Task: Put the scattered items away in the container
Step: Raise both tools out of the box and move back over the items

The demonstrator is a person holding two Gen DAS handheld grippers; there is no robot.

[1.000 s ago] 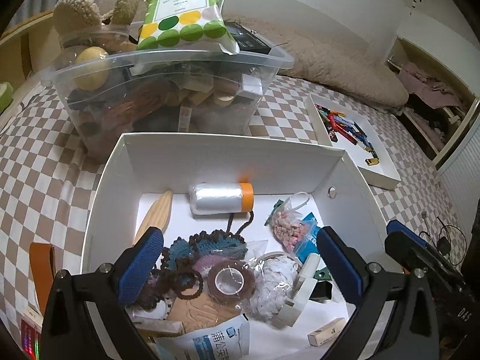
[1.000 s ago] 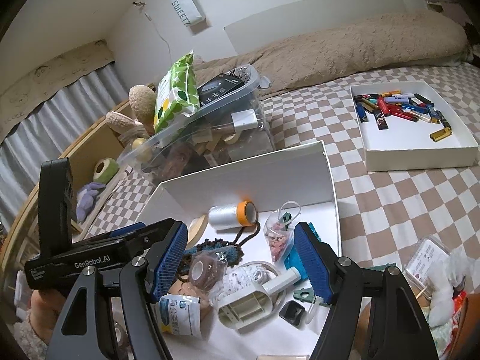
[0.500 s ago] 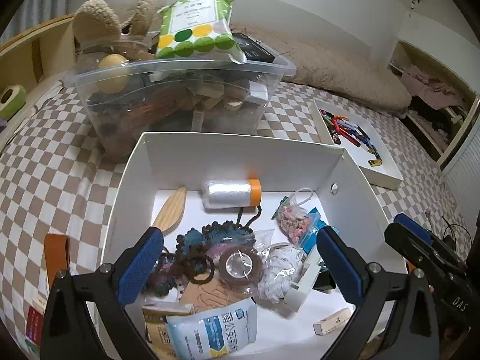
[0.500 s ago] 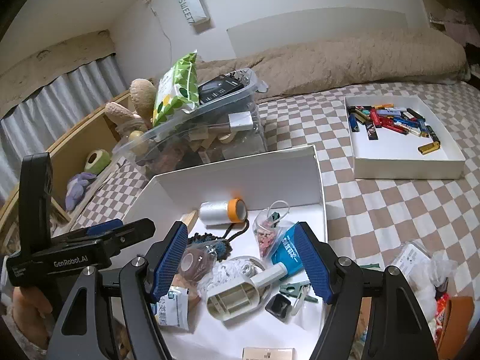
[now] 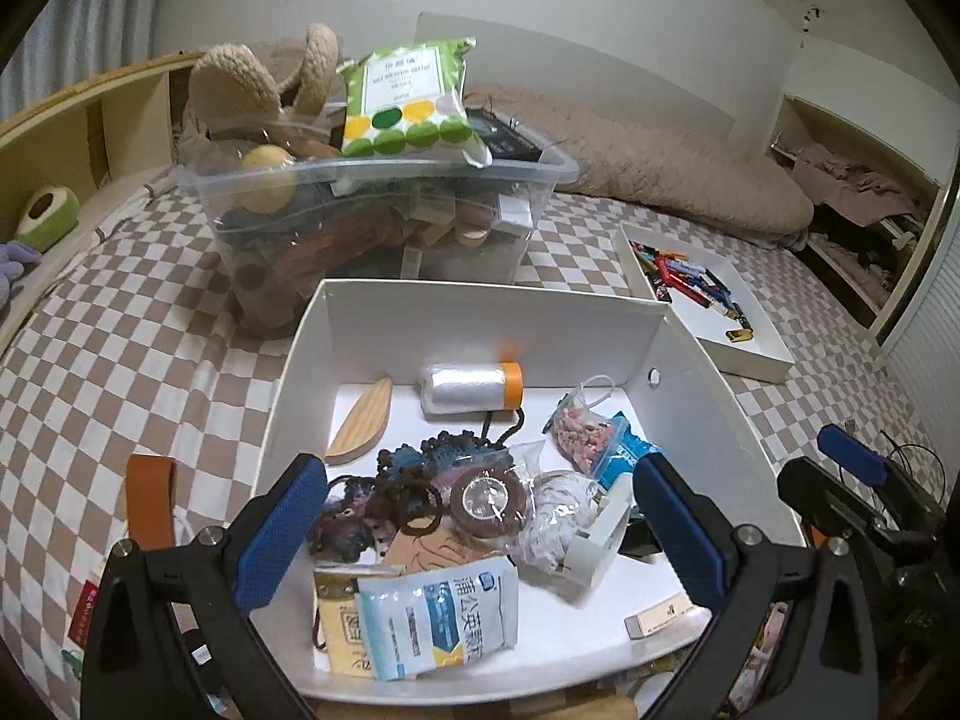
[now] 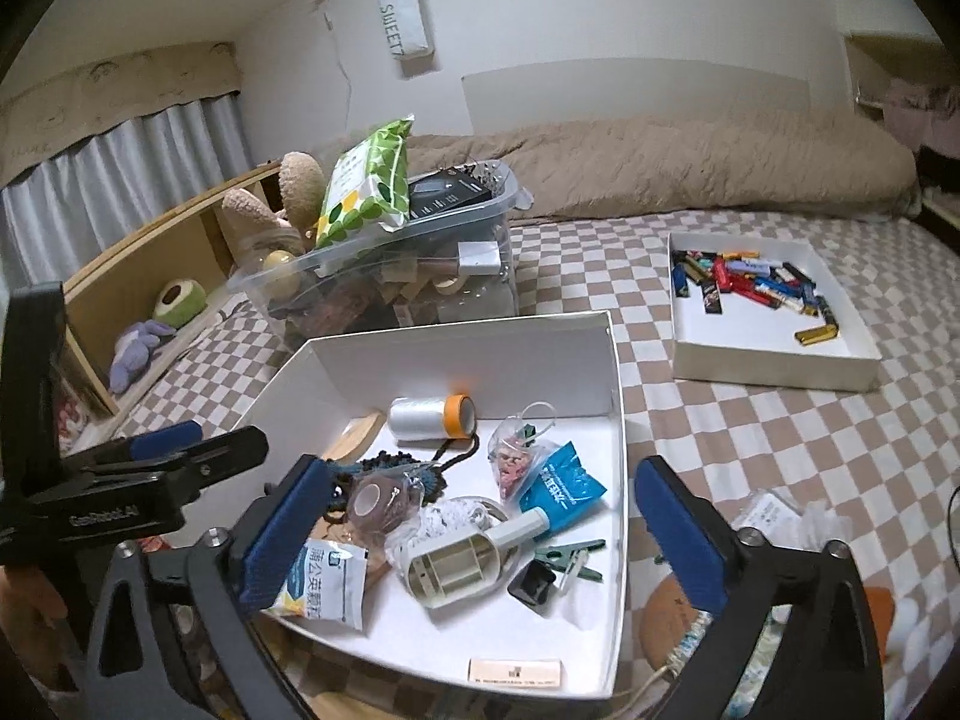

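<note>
The white box sits on the checkered bedcover with several small items inside. Among them are a clear film roll with an orange end, a wooden leaf shape, dark hair ties, a brown tape roll, a white lint-roller holder and a blue-white sachet. My left gripper hangs open above the box's near half and holds nothing. My right gripper is over the near right corner. Its jaws are opening wide, with nothing pressed between them.
A clear plastic bin topped by a green dotted packet stands behind the box. A white tray of small colourful sticks lies to the right. A brown strap lies left of the box, and plastic packets right of it.
Both grippers have pulled back and risen a little, so the box looks smaller and farther away. The right gripper's jaws have spread much wider.
</note>
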